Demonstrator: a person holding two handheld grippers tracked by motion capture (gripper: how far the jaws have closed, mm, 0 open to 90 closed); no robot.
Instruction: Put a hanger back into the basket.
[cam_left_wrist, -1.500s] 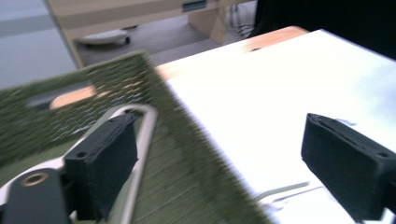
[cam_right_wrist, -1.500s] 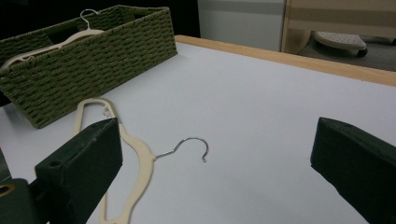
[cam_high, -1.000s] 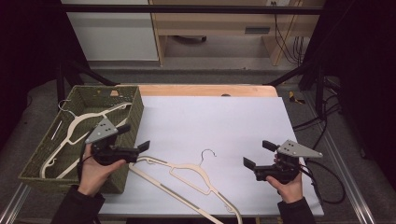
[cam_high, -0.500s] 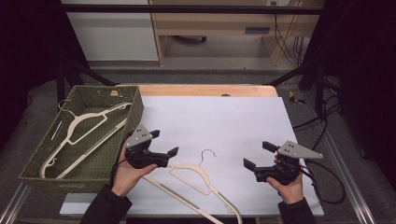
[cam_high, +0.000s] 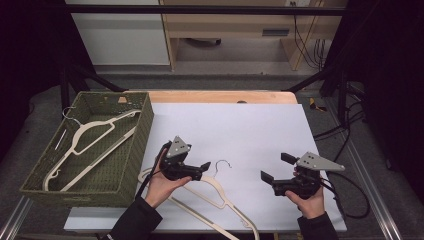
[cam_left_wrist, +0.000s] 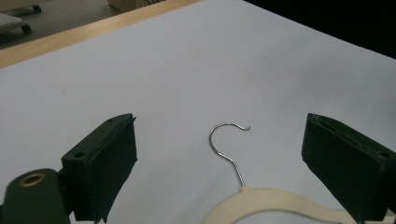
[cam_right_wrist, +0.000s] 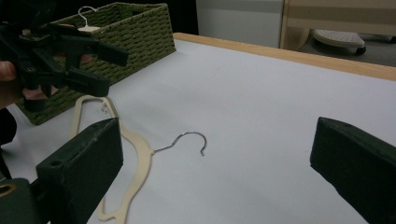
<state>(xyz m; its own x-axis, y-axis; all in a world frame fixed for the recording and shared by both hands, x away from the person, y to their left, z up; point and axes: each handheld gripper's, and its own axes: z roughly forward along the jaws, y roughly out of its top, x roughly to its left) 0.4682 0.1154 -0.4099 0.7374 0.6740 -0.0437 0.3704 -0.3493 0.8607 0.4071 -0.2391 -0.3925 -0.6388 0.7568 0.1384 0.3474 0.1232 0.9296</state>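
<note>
The left gripper (cam_high: 202, 166), jaws wide apart, hovered over the neck of a cream hanger (cam_high: 220, 192) lying on the white table (cam_high: 260, 130) at 3 o'clock of the basket (cam_high: 132, 165). The right gripper (cam_high: 272, 167) waited open at 3 o'clock, well apart. A clean lift likely meant closing squarely on the neck below the hook (cam_left_wrist: 227, 140).

left tool (cam_high: 206, 166) agape, right tool (cam_high: 274, 167) too (apart)

Even overhead light, dark surroundings, soft focus, faint shadows
</note>
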